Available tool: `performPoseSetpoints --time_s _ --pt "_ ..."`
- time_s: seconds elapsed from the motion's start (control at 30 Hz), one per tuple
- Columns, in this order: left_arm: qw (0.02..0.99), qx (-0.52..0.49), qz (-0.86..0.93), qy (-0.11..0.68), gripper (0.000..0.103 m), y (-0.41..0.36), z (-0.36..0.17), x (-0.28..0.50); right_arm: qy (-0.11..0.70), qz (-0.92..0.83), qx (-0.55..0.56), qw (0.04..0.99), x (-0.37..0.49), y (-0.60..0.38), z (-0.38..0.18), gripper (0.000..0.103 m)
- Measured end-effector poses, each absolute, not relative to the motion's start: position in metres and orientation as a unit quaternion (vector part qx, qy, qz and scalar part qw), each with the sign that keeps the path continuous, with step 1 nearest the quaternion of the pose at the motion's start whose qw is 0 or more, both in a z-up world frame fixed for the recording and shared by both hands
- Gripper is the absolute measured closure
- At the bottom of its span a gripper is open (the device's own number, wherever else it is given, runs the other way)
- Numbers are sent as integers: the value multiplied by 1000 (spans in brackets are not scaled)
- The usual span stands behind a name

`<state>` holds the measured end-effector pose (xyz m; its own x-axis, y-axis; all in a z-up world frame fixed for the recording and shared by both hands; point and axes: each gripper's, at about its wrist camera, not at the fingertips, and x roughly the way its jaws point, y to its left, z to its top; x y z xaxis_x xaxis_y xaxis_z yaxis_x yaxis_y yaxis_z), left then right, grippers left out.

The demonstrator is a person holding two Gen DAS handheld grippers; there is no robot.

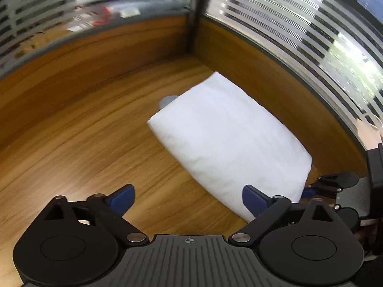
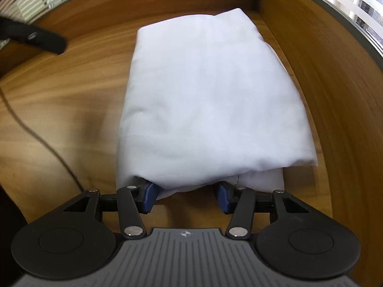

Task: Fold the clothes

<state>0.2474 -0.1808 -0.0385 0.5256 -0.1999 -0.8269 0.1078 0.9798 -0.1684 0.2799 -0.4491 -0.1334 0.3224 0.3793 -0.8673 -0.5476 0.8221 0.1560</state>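
A white garment (image 2: 210, 95), folded into a thick rectangle, lies on the wooden table near its back right corner. In the left wrist view the garment (image 1: 227, 138) is ahead and to the right of my left gripper (image 1: 188, 199). That gripper hovers over bare wood, open wide, with nothing between its blue pads (image 1: 122, 199). My right gripper (image 2: 186, 198) sits at the garment's near edge. The fold's hem droops over its tips and between its blue pads (image 2: 150, 198), which stand apart with table showing between them. The right gripper (image 1: 330, 186) also shows at the garment's near corner.
A raised wooden rim (image 1: 263, 55) and frosted striped glass (image 1: 311, 24) close in the table at the back and right. A thin dark cable (image 2: 36, 131) runs across the wood on the left, below a black object (image 2: 45, 38). A small grey piece (image 1: 168, 100) pokes out beside the garment.
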Motion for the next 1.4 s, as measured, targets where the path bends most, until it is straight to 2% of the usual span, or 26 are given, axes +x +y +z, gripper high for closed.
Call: performPoseSetpoints --time_s 0.5,1.03,1.4 --pt "884 -67 -23 463 0 -152 -25 228 481 239 -35 843 319 -405 -138 44" --pt "880 -88 -3 467 0 -146 -26 229 457 219 -68 860 352 -388 -137 44" --pt "886 -58 -9 459 0 -158 -18 214 460 212 -65 860 350 -394 -129 43"
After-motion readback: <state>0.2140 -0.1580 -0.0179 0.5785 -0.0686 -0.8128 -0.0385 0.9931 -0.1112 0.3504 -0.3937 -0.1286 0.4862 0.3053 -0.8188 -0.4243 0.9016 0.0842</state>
